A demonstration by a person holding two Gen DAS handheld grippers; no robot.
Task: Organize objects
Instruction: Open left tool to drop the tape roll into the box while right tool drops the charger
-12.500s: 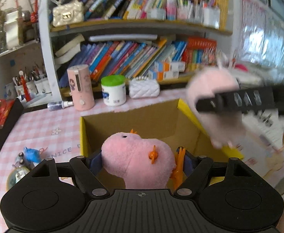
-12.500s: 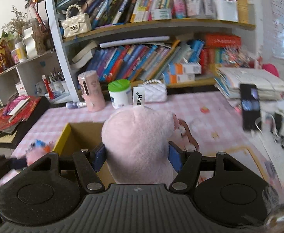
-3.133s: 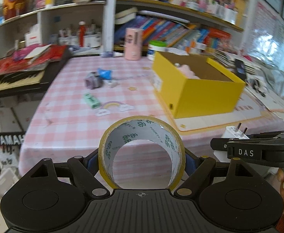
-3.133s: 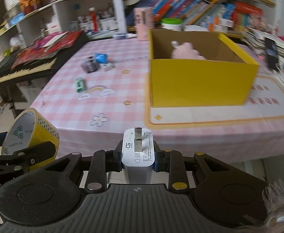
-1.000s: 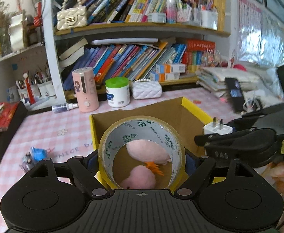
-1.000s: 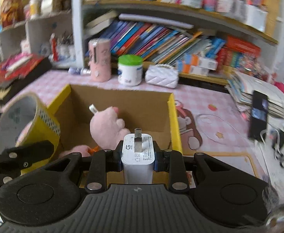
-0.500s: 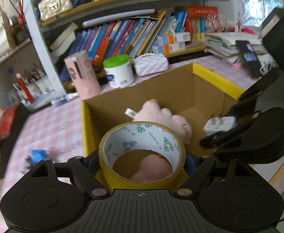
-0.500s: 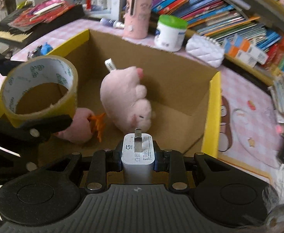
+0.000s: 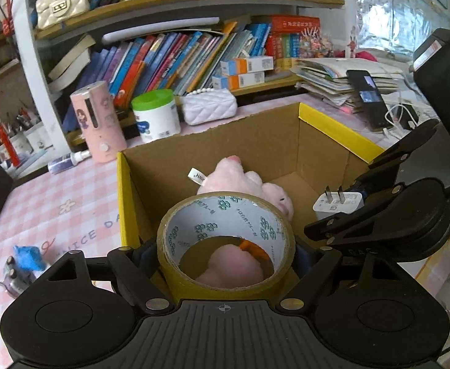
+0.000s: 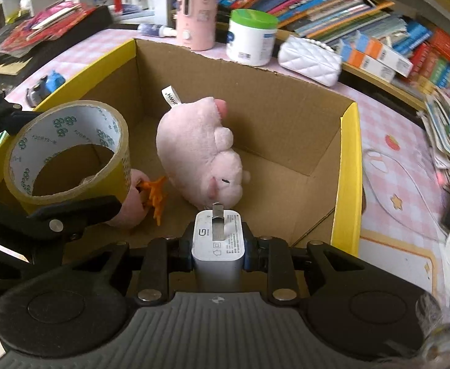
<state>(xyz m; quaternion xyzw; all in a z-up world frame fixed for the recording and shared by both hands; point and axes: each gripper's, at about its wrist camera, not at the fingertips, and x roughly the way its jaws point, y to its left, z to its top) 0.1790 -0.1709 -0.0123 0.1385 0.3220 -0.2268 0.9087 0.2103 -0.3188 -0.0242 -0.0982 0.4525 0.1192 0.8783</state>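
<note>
yellow-walled cardboard box (image 10: 346, 166) under both grippers: left fingers (image 9: 143, 253) clamping wide tape roll (image 9: 225, 240), right fingers (image 10: 249, 250) pinching white charger plug (image 10: 217, 246).

Matt corrugated cardboard box (image 10: 286, 117), fluffy plush pig (image 10: 200, 156), glossy plastic charger (image 10: 218, 246).

Bright daylight from the right with blown-out glare on the window (image 9: 400, 15), heavy fisheye bending at edges, right-wrist periphery slightly blurred, centre sharp, soft shadows.
</note>
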